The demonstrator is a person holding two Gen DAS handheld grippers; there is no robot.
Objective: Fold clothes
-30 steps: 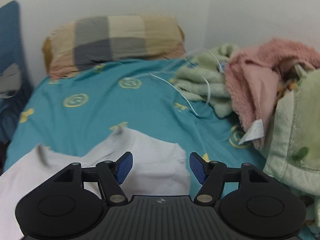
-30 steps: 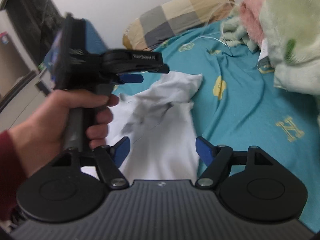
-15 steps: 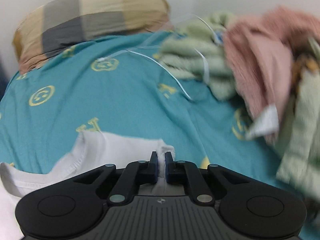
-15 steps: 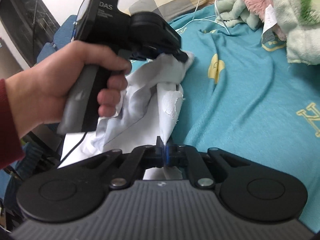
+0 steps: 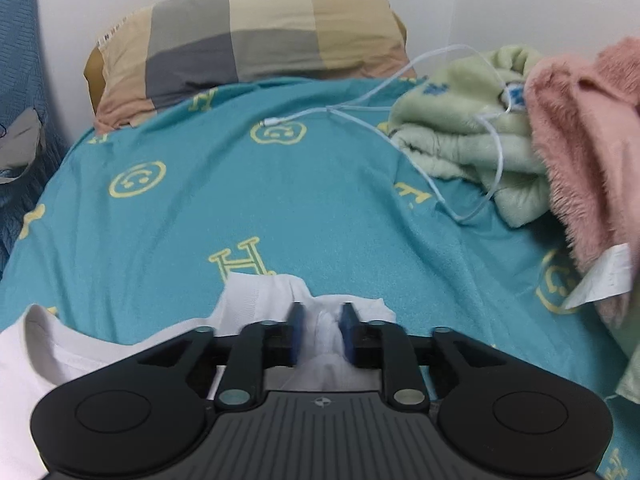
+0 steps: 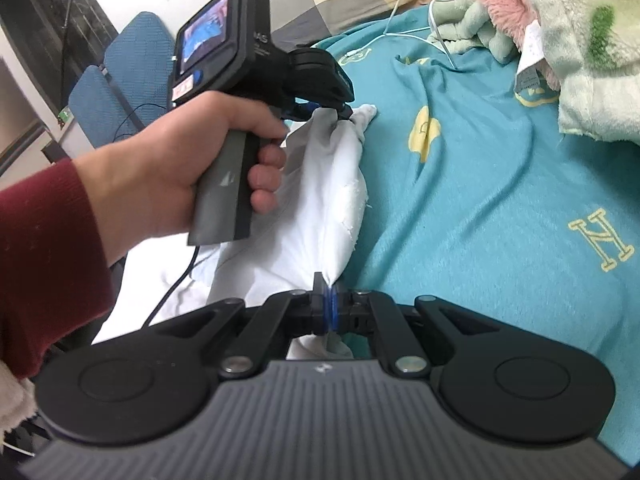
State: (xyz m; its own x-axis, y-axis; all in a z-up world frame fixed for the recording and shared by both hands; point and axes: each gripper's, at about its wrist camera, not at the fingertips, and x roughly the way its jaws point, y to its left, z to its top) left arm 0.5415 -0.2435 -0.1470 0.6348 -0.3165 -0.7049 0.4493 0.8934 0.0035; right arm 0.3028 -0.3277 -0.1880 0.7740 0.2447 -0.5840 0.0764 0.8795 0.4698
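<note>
A white T-shirt [image 5: 256,300] lies at the near edge of a teal bed sheet [image 5: 240,200]. My left gripper [image 5: 322,324] is shut on a bunched fold of it. In the right wrist view the shirt [image 6: 328,208] is stretched into a raised ridge between both grippers. My right gripper [image 6: 329,304] is shut on its near end. The left gripper [image 6: 336,110], held in a hand with a red sleeve, pinches the far end.
A checked pillow [image 5: 248,40] lies at the bed's head against the wall. Green [image 5: 472,136] and pink [image 5: 580,136] fleece blankets are piled on the right, with a white cable [image 5: 400,104] trailing across the sheet. A blue chair [image 6: 120,76] stands left of the bed.
Both grippers were open over the shirt, then closed on it. They have lifted and drawn the cloth taut between them; the left one has pulled back a little.
</note>
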